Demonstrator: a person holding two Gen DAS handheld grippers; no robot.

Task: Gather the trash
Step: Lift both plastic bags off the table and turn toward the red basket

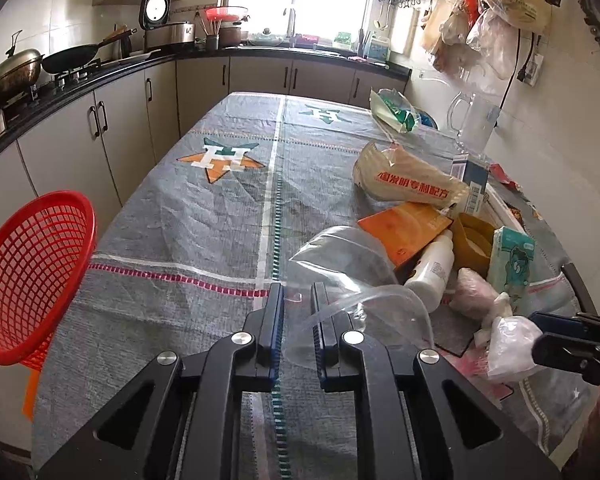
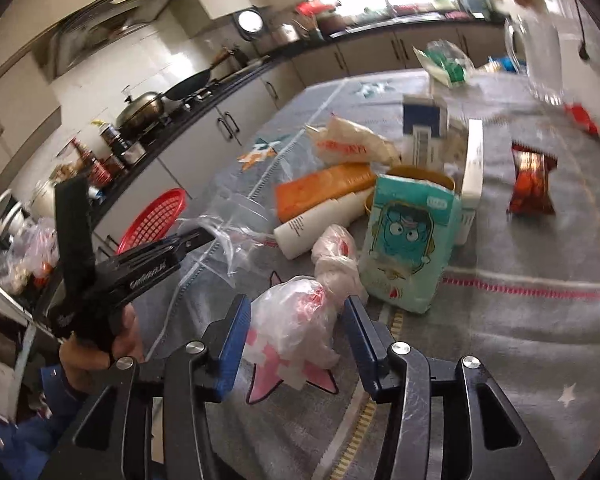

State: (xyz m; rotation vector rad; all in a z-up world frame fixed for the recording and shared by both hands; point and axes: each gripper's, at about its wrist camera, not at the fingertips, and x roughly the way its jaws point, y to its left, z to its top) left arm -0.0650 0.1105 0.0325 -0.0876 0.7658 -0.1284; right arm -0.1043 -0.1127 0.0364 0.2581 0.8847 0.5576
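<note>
At far left a red plastic mesh basket (image 1: 32, 276) overhangs the surface, presumably for trash. My left gripper (image 1: 298, 300), jaws nearly closed, pinches a clear plastic bag (image 1: 340, 256); my right gripper (image 2: 296, 322) straddles a knotted white plastic bag (image 2: 296, 320), jaws half open, not yet gripping.

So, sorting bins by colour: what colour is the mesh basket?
Red; the basket shows best in the left wrist view.

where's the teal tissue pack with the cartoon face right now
The teal tissue pack stands upright mid-frame in the right wrist view, just beyond the knotted white plastic bag, with the white plastic bottle lying to its left.
</note>
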